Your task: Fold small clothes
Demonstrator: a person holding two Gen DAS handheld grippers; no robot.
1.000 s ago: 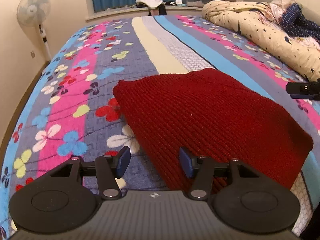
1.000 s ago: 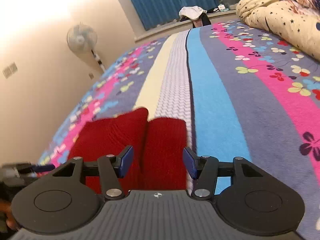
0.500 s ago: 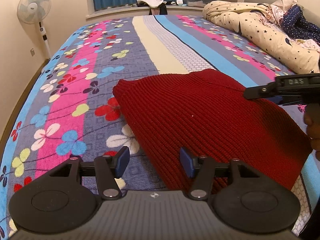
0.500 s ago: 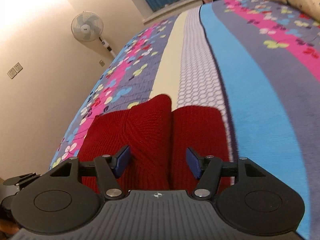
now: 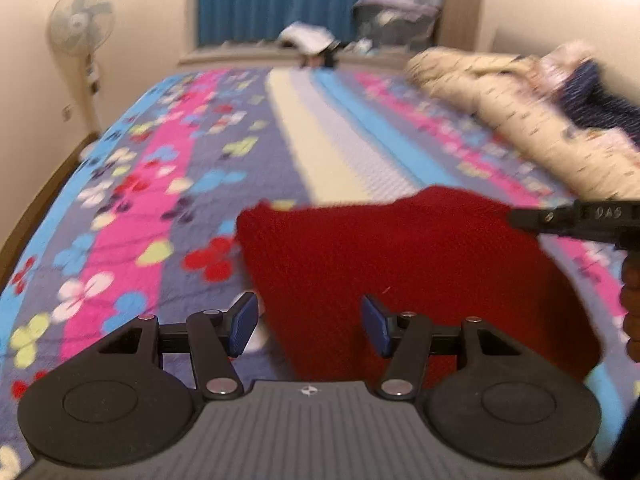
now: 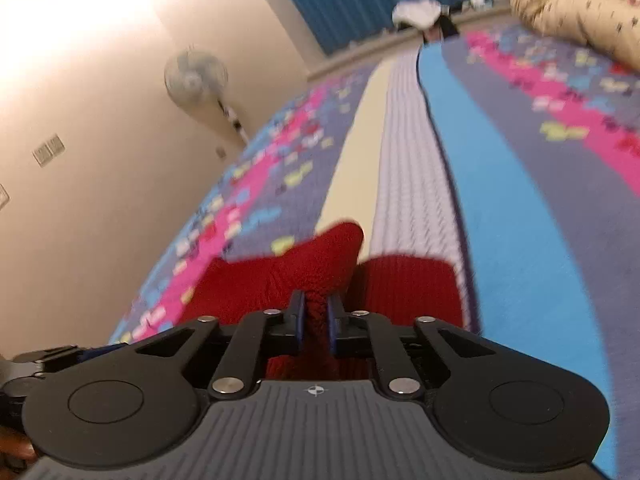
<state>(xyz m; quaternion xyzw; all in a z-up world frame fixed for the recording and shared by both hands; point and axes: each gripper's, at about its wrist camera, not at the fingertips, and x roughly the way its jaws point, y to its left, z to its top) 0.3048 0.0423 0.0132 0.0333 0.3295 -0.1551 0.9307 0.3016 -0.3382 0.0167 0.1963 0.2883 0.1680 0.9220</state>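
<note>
A red knit garment (image 5: 400, 264) lies on the striped flowered bedspread (image 5: 160, 184). My left gripper (image 5: 308, 326) is open and empty, hovering over the garment's near left edge. In the right wrist view my right gripper (image 6: 316, 322) is shut on a raised fold of the red garment (image 6: 280, 276), whose far corner stands up above the bed. The right gripper also shows at the right edge of the left wrist view (image 5: 576, 220), at the garment's far right corner.
A rolled cream star-print duvet (image 5: 520, 120) lies along the bed's right side. A standing fan (image 5: 80, 28) is by the left wall. Blue curtains and clutter sit on the sill beyond the bed's far end.
My right gripper has closed on the red garment's edge and lifted a fold of it. The left gripper stays open and has shifted slightly; both views are blurred by motion.
</note>
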